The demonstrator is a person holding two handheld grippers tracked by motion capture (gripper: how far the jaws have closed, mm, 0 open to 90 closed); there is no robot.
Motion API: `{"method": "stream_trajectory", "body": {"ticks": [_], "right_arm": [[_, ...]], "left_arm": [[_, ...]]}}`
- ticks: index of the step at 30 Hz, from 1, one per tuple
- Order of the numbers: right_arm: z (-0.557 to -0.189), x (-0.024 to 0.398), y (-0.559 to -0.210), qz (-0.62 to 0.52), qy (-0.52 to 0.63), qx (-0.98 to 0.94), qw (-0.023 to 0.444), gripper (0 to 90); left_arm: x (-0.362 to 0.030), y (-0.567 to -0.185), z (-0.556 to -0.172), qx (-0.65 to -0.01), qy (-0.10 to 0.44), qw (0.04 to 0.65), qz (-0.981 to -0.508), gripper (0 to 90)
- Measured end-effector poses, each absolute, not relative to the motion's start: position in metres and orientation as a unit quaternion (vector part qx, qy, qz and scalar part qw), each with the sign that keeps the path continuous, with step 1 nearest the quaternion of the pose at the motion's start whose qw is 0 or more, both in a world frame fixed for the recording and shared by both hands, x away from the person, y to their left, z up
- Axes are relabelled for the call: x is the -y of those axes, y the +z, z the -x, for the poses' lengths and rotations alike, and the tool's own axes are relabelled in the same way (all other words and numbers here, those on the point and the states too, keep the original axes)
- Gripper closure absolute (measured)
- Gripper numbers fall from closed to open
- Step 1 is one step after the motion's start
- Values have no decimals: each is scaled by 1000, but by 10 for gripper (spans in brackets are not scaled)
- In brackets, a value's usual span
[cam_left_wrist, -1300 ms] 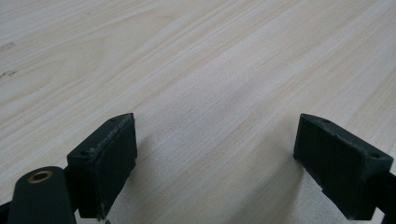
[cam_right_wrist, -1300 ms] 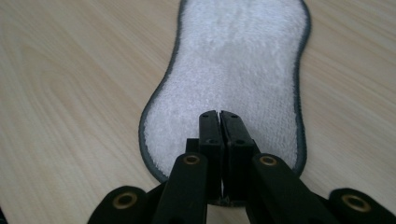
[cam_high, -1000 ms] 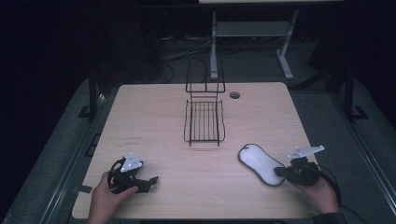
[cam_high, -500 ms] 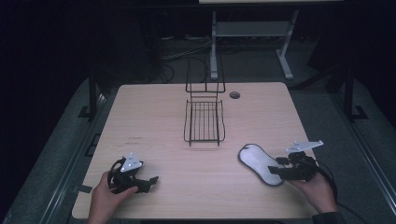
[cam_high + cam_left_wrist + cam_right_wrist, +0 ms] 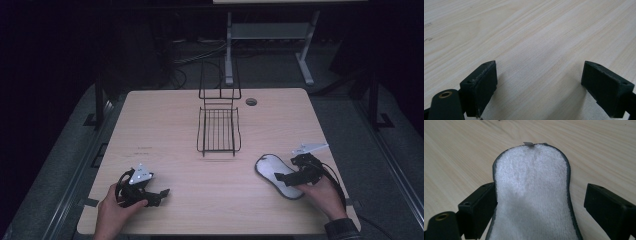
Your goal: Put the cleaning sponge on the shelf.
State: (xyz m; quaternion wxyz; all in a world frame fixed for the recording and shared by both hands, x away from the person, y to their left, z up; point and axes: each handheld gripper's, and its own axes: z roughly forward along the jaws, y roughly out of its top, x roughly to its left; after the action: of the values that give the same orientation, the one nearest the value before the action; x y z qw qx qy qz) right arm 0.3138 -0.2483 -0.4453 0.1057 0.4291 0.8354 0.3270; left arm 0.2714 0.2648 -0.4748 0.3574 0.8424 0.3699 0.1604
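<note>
So the thing that matters here is the white terry insole [image 5: 531, 195] with the dark trim, lying flat on the desk [image 5: 175, 125] at the near right, and the right gripper [image 5: 286, 176] is basically on it. In the right gripper view the jaws are spread wide and the insole runs straight up between them, its long axis pointing away from the camera, rounded end with a small tab farthest out. The left-side jaw looks like it's touching or just beside the trim edge, while the right-side one sits a bit apart from it, so nothing is pinched yet. From the high view the insole [image 5: 276, 174] lies at a slant, running from near the right hand up toward the wire rack [image 5: 218, 131] in the middle of the desk. The left gripper [image 5: 159, 193] is well apart at the near left, jaws wide over bare wood, holding nothing. My guess is the right hand takes this one, since it's already lined up with it.
</note>
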Motion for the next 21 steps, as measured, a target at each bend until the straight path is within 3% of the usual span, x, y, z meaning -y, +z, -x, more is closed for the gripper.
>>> {"method": "stream_trajectory", "body": {"ticks": [21], "right_arm": [[-320, 238, -464, -423, 305, -848, 100, 112]], "left_arm": [[-265, -475, -271, -370, 161, 357, -842, 125]]}}
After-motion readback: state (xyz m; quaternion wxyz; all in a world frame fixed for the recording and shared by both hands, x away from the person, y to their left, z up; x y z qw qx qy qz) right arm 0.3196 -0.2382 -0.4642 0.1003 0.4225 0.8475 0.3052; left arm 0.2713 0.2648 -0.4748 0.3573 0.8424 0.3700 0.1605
